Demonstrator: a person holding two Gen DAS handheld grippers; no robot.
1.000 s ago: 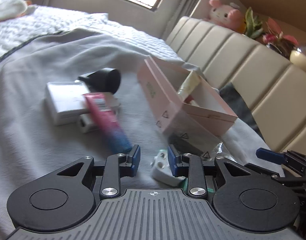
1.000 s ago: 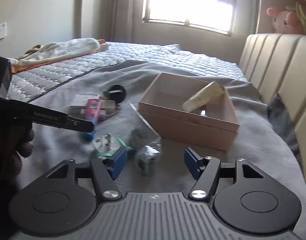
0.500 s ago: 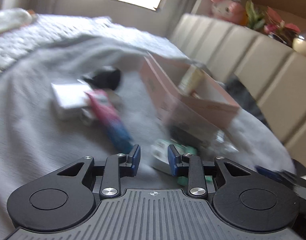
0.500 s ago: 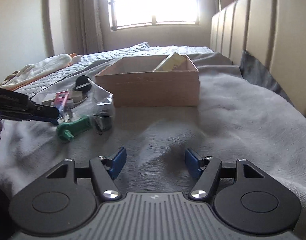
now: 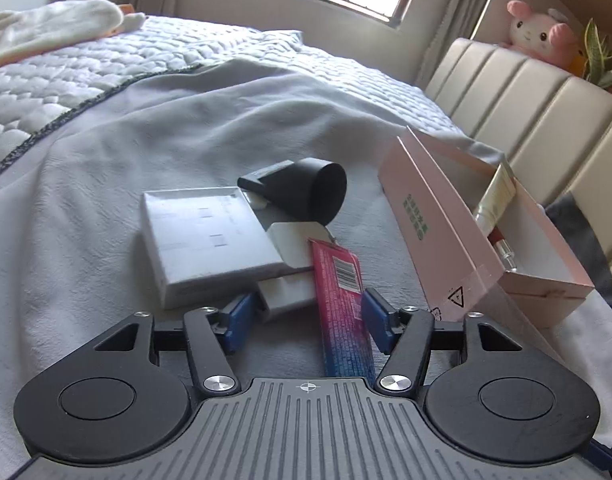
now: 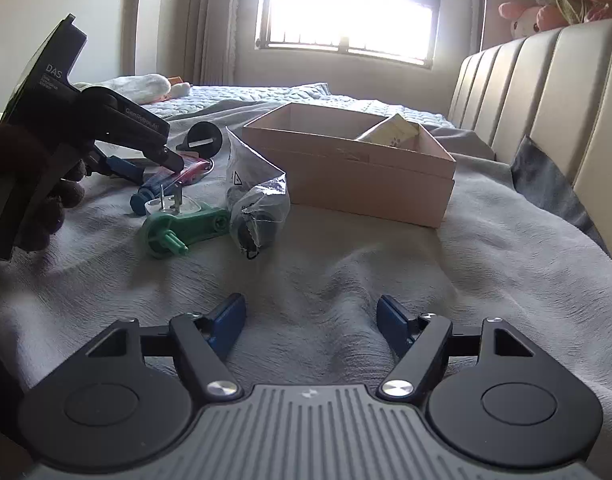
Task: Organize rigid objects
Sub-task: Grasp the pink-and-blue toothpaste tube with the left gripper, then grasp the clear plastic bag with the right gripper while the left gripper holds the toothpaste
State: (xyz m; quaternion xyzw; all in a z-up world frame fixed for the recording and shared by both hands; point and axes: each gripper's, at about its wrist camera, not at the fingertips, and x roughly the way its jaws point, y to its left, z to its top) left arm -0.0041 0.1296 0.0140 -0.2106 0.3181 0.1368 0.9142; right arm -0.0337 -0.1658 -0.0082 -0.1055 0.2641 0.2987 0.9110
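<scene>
1. A flat white cardboard box [image 5: 210, 240] lies on the grey blanket [image 5: 106, 168]. A small white block [image 5: 290, 296] peeks out from under it, so the box sits a bit tilted.
2. A black plastic cone-shaped nozzle [image 5: 310, 192] lies on its side just behind the white box, touching its far corner.
3. The left gripper [image 5: 306, 320] has its blue pads [image 5: 236, 318] spread apart. A long pink and blue tube [image 5: 342, 304] lies between them, close to the right pad. My guess is the gripper is lined up to pinch this tube next.
4. In the right view, a green plastic tool [image 6: 182, 228], a white wall plug [image 6: 168, 202] and a crinkly clear bag with something dark inside [image 6: 254, 204] sit together on the blanket. They still need a home.
5. The open pink cardboard box [image 5: 438, 236] is to the right of the tube. A cream tube [image 5: 496, 200] leans in its corner, so this looks like where things go.
6. The right gripper [image 6: 311, 322] is wide apart and holds nothing. It waits low over bare blanket, well away from the pile.
</scene>
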